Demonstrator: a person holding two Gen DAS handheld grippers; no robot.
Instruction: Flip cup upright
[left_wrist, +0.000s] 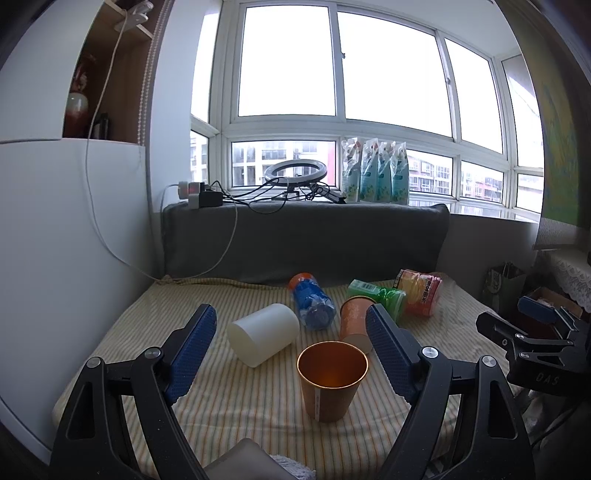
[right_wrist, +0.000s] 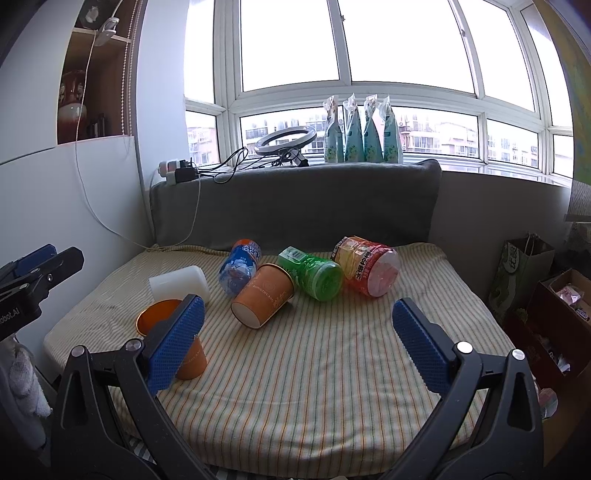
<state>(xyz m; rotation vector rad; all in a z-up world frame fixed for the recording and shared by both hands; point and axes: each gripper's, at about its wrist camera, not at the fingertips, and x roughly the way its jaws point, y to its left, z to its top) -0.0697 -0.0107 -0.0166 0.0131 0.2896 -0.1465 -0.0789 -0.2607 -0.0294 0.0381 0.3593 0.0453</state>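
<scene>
An orange paper cup (left_wrist: 330, 380) stands upright on the striped mat, mouth up; it also shows in the right wrist view (right_wrist: 173, 338), partly behind my right gripper's left finger. A second orange cup (left_wrist: 354, 323) (right_wrist: 264, 299) lies on its side. A white cup (left_wrist: 263, 334) (right_wrist: 181, 282) also lies on its side. My left gripper (left_wrist: 291, 350) is open and empty, just behind and above the upright cup. My right gripper (right_wrist: 297, 341) is open and empty over the mat's middle.
A blue bottle (right_wrist: 240, 266), a green jar (right_wrist: 312, 273) and a red jar (right_wrist: 367, 266) lie on the striped mat (right_wrist: 314, 387). A grey cushion (right_wrist: 295, 203) backs it. A white wall is at left. Bags and boxes (right_wrist: 554, 306) stand at right.
</scene>
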